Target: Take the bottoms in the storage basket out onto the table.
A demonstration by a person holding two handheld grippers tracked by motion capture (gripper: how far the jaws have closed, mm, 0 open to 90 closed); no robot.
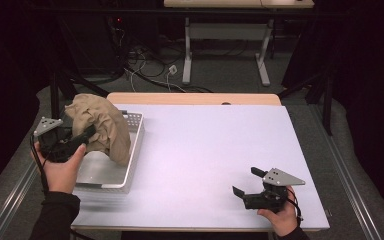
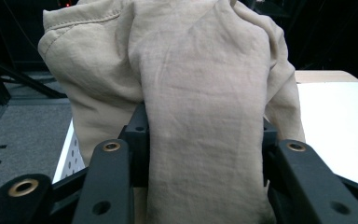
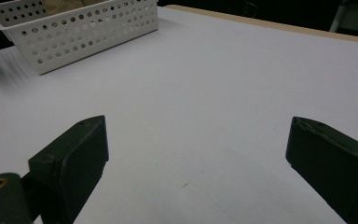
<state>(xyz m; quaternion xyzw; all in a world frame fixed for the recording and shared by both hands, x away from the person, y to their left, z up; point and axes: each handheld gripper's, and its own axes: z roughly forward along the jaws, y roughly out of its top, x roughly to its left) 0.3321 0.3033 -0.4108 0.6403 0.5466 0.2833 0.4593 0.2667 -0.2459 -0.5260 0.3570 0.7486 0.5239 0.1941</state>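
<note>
A beige cloth (image 1: 102, 126) is being clamped by the left tongs (image 1: 84, 136) and lifted above the white basket (image 1: 133, 150). The right tongs (image 1: 246, 182) are being held apart over the table (image 1: 205, 150). Next, carrying clear is judged necessary.

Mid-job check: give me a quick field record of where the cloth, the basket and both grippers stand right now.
cloth: beige garment, bunched, lifted above the basket and partly hanging into it
basket: white perforated basket at the table's left side
left gripper: left gripper has its jaws clamped on a fold of the garment
right gripper: right gripper low over the table's near right part, jaws wide apart, nothing between them
table: white tabletop, bare between basket and right gripper
</note>
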